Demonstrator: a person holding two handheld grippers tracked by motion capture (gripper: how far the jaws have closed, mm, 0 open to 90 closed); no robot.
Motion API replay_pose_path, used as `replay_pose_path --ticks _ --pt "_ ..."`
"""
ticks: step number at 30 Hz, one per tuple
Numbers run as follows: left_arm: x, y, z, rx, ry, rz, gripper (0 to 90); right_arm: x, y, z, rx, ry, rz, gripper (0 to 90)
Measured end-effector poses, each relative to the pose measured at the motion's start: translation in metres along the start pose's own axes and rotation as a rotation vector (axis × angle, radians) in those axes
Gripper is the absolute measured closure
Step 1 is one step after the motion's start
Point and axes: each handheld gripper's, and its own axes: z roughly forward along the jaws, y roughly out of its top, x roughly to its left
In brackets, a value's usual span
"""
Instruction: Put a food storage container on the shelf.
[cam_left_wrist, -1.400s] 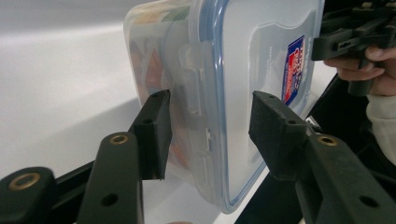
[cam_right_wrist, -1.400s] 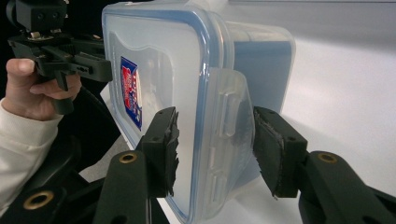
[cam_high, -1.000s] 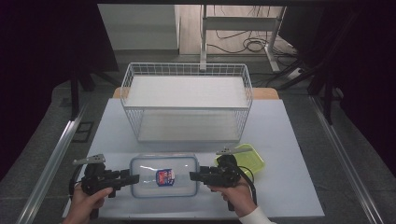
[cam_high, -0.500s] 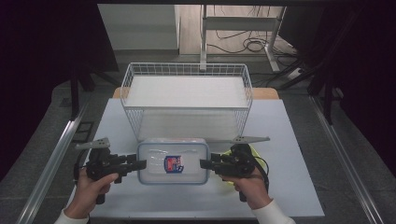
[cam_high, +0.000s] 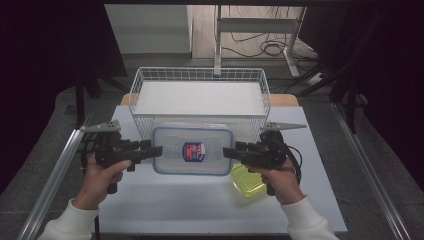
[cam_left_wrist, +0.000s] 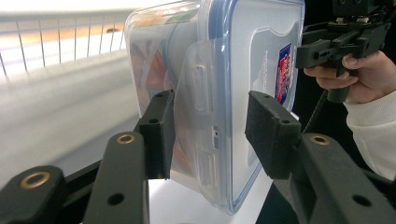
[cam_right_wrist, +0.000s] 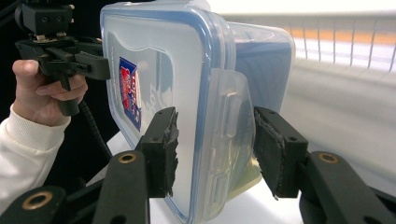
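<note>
White table (cam_high: 200, 210): one lidded container (cam_high: 193, 150), one basket (cam_high: 200, 95), two tools.

The high view looks forward and down on the desk (cam_high: 210, 210) from the person's side. Each gripper view sits close behind its own tongs, facing inward along them. All three share the clear lidded container (cam_high: 193, 150), with the wire basket (cam_high: 200, 90) beyond.
</note>
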Motion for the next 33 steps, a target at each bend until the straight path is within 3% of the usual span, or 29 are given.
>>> replay_pose_path --ticks 14,25,33 --pt "0.005 0.058 -0.003 -0.035 0.006 0.054 53.4 -0.005 0.056 -0.009 -0.036 -0.008 -0.042 51.6" --pt "0.018 0.086 0.008 -0.035 -0.005 0.058 53.6 -0.019 0.085 -0.010 -0.041 -0.019 -0.050 51.6" --pt "0.036 0.105 0.023 -0.032 -0.020 0.036 53.7 -0.036 0.110 -0.008 -0.032 -0.033 -0.039 51.6"
